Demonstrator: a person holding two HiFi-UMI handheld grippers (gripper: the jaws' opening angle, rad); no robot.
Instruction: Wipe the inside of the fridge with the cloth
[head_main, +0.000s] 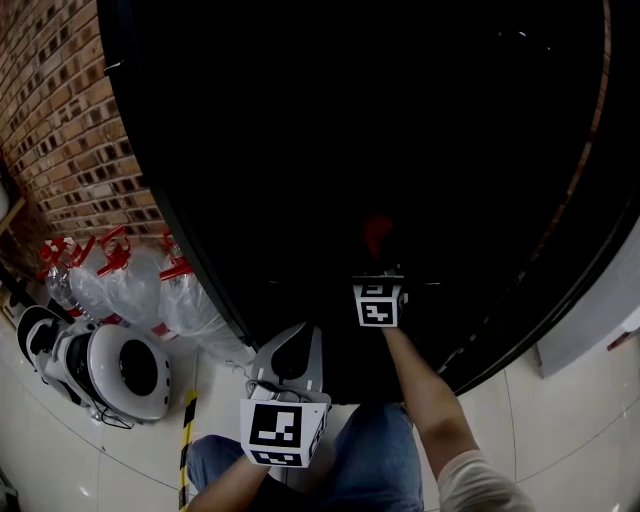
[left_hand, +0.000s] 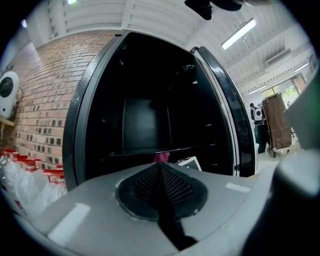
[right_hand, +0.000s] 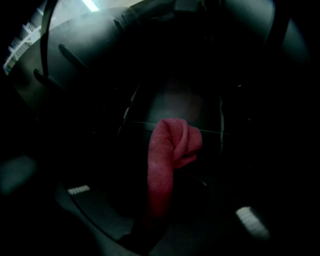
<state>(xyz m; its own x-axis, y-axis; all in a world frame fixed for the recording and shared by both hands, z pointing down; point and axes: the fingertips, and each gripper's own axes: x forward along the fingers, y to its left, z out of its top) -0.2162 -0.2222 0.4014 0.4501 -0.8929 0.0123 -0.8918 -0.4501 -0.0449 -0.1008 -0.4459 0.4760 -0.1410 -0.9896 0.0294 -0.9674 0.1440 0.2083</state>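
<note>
Closest in, the left gripper (head_main: 290, 348) is being held outside the fridge (left_hand: 82, 115), its jaws pressed together on nothing. Deeper inside, the red cloth (right_hand: 165, 160) is being clamped by the right gripper (right_hand: 155, 220), its long axis running up from the jaws and its top folded over rightward. Dark open room is being left on both sides, with a thin shelf edge (right_hand: 150, 123) just behind.

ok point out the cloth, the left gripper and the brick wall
cloth (right_hand: 162, 160), right gripper view, on its hanging fold
left gripper (left_hand: 161, 182), left gripper view, where its shut tips meet
brick wall (head_main: 70, 130), head view, on bare bricks at left
</note>
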